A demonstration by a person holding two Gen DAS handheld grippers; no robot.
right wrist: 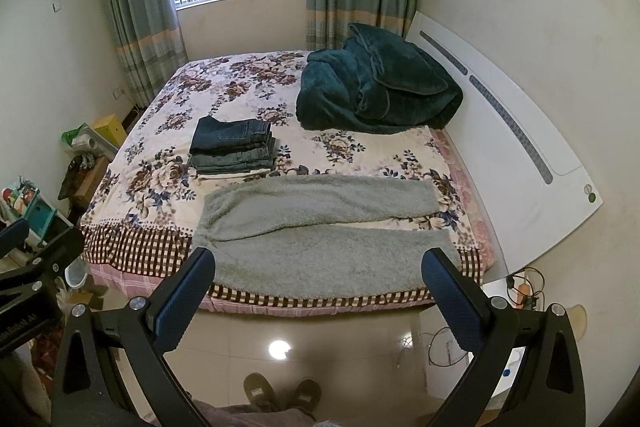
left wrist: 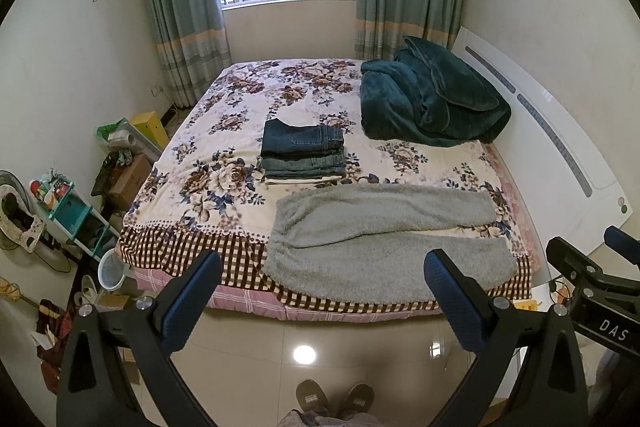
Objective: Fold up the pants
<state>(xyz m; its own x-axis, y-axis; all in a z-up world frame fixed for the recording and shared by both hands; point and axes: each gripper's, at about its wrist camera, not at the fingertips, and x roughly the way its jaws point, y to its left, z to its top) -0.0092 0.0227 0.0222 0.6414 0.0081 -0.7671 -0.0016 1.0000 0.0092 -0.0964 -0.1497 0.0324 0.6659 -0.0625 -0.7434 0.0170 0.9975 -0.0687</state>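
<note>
Grey fleece pants (left wrist: pixel 372 231) lie spread flat across the near edge of the bed, waist to the left and both legs running right; they also show in the right wrist view (right wrist: pixel 320 223). My left gripper (left wrist: pixel 322 271) is open and empty, held above the floor in front of the bed, short of the pants. My right gripper (right wrist: pixel 318 269) is open and empty too, level with it; its body shows at the right of the left wrist view (left wrist: pixel 592 283).
A stack of folded jeans (left wrist: pixel 303 153) sits behind the pants. A dark green blanket (left wrist: pixel 432 99) is heaped at the far right by the white headboard (left wrist: pixel 560 155). Shelves, boxes and a bin (left wrist: pixel 110 269) crowd the floor to the left. Slippered feet (left wrist: pixel 334 397) stand on the tiles.
</note>
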